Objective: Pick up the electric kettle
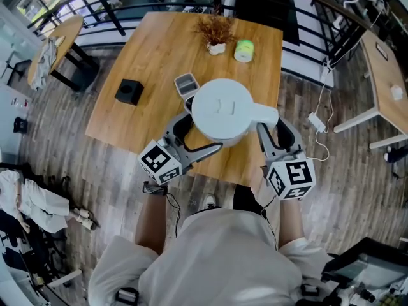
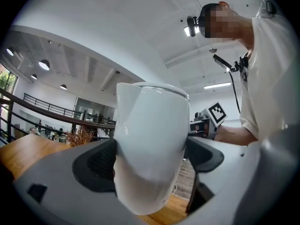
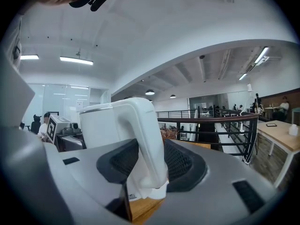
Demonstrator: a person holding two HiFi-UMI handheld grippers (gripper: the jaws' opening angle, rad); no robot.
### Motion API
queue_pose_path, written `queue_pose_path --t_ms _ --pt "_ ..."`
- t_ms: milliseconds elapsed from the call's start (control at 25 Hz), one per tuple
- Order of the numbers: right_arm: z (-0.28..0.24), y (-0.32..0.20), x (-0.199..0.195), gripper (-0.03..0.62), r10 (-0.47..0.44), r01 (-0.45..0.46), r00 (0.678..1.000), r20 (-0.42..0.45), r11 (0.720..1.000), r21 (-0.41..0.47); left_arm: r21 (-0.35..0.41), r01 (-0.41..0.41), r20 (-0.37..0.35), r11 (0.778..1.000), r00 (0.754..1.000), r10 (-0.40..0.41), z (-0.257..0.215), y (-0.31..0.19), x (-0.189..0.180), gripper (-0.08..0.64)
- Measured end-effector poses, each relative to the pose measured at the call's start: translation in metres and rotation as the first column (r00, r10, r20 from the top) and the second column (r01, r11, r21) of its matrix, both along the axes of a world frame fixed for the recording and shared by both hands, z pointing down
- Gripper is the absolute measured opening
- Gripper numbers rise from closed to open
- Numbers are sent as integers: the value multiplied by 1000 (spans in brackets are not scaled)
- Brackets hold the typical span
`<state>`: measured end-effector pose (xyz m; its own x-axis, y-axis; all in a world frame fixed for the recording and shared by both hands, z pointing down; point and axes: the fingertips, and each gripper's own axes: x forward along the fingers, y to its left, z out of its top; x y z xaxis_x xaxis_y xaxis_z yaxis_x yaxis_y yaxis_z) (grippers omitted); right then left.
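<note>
The white electric kettle (image 1: 223,110) is seen lid-up in the head view, over the near edge of the wooden table (image 1: 127,62) and seemingly lifted off it. My left gripper (image 1: 203,129) is shut on the kettle's body (image 2: 150,149), with a dark pad pressed against each side. My right gripper (image 1: 271,127) is shut on the kettle's white handle (image 3: 145,139), which stands between its two ribbed pads. In the left gripper view the kettle's underside hangs above the wood, and my right gripper's marker cube (image 2: 216,112) shows behind it.
On the table lie a black box (image 1: 129,92), a small grey tray (image 1: 186,83), a dried plant in a white pot (image 1: 216,34) and a green-and-white roll (image 1: 244,50). A white cable with an adapter (image 1: 317,120) lies on the floor at right. Black railings run behind the table.
</note>
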<state>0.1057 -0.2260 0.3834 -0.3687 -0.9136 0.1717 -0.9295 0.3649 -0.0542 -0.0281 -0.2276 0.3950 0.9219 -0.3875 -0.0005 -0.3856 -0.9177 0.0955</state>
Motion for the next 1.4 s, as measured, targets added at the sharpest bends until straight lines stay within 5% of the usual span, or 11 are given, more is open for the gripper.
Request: queue_pose_path --t_ms 1400 --pt "-40 79 -26 167 39 -40 999 19 995 92 49 -18 -57 999 998 21 -42 72 -29 460"
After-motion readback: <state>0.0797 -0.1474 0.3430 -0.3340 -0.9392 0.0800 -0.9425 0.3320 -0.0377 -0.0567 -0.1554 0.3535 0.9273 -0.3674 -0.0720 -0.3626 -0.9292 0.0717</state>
